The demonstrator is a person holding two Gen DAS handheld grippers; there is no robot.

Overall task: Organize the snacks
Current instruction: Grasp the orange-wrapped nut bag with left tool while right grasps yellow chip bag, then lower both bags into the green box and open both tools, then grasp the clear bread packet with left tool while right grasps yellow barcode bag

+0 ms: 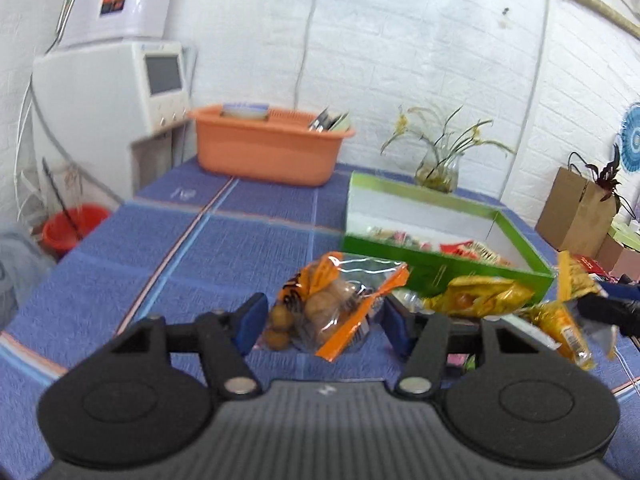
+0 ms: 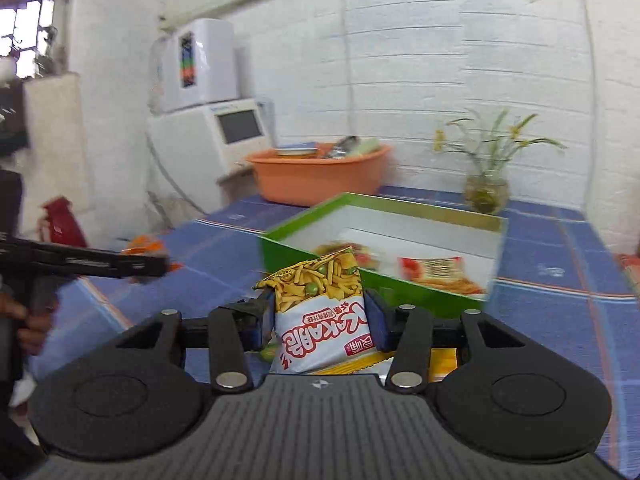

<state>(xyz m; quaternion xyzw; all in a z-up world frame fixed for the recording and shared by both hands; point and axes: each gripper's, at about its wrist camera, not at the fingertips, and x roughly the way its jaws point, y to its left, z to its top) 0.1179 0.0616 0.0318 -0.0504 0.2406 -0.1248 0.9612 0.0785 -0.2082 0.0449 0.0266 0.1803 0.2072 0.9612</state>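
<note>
White brick wall [image 1: 400,40] backs blue checked tablecloth [image 1: 200,248] bearing orange basin [image 1: 264,152].

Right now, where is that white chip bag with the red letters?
In the right wrist view, the chip bag sits clamped in the right tool, just in front of the green box.
</note>
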